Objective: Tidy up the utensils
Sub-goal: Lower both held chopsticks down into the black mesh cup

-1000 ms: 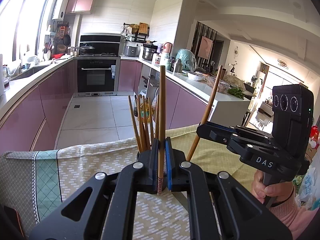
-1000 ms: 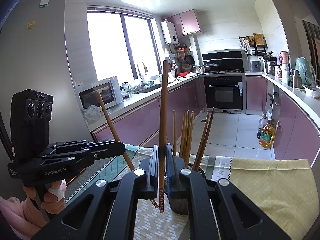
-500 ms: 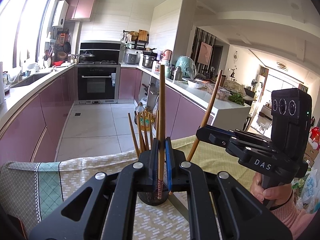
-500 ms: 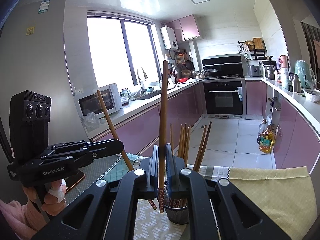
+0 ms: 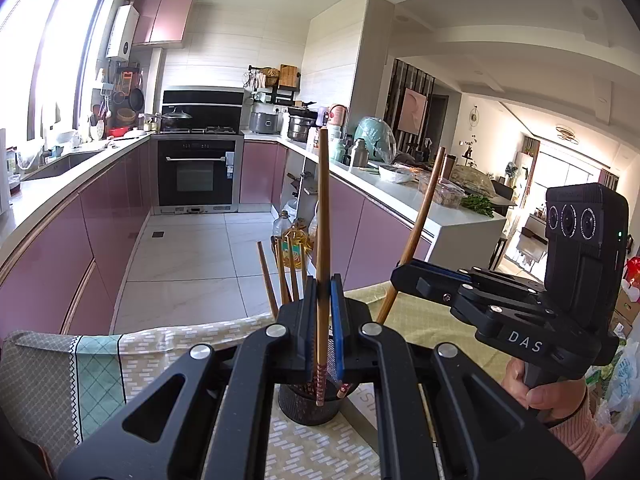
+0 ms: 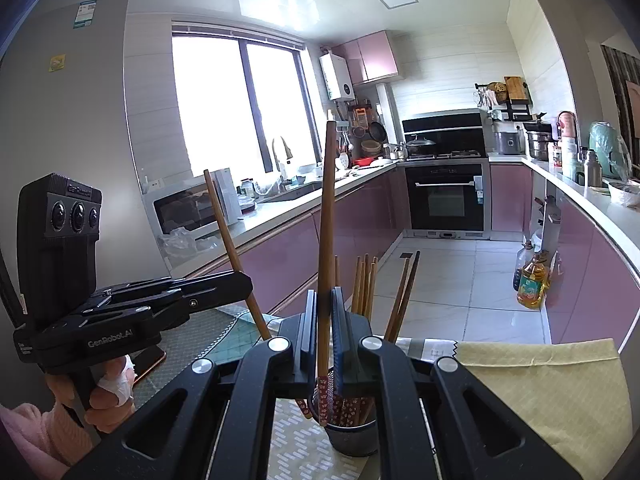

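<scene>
Black left hand-held gripper marked "GenRobot.AI" clamping a chopstick, right hand-held gripper marked "DAS" clamping another chopstick

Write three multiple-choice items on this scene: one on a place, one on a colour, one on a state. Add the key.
1. Where does the dark holder with the chopsticks stand?
A. on the patterned cloth
B. on the floor tiles
C. in the sink

2. What colour are the kitchen's lower cabinet fronts?
A. white
B. pinkish purple
C. green

3. What is the state of the left gripper?
A. open and empty
B. shut on a spoon
C. shut on a chopstick

Key:
1 A, the holder's base rests on the patterned cloth in both views.
2 B, the fronts under both counters are pinkish purple.
3 C, its pads press a wooden chopstick that stands upright over the holder; the right gripper grips its own chopstick the same way.
</scene>
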The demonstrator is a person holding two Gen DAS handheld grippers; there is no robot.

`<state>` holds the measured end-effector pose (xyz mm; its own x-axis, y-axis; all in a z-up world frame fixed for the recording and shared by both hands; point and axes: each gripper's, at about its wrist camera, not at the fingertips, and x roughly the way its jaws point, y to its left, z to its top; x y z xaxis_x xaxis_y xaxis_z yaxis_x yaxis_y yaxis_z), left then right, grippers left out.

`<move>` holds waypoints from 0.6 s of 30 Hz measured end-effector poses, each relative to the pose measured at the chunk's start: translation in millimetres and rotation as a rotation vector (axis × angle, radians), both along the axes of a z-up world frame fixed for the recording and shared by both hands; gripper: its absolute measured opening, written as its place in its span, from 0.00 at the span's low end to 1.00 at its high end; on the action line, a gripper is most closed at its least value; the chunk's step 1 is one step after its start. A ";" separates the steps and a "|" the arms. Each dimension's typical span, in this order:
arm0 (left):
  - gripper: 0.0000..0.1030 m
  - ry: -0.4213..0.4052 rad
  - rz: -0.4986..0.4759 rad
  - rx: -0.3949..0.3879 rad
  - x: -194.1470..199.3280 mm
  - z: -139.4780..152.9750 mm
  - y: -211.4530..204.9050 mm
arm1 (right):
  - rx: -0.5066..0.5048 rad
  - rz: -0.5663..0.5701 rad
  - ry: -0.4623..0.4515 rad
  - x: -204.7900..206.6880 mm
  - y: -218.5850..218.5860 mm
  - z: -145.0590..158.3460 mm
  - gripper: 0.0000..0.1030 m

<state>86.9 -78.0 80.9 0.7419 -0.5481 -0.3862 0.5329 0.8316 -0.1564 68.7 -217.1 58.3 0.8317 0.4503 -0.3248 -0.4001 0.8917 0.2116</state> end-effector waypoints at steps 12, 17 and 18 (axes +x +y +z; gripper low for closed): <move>0.07 -0.008 0.002 -0.007 8.3 4.0 -1.1 | 0.002 -0.029 0.019 7.2 0.6 -3.7 0.06; 0.07 -0.007 0.004 -0.010 14.1 4.7 -3.5 | 0.002 -0.035 0.027 9.6 0.3 -5.9 0.06; 0.07 -0.007 0.006 -0.011 13.7 4.4 -3.8 | 0.002 -0.036 0.028 9.9 0.6 -6.1 0.06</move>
<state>100.6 -81.8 85.2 0.7477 -0.5479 -0.3751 0.5291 0.8329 -0.1619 78.6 -216.5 52.2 0.8380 0.4208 -0.3473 -0.3615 0.9050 0.2244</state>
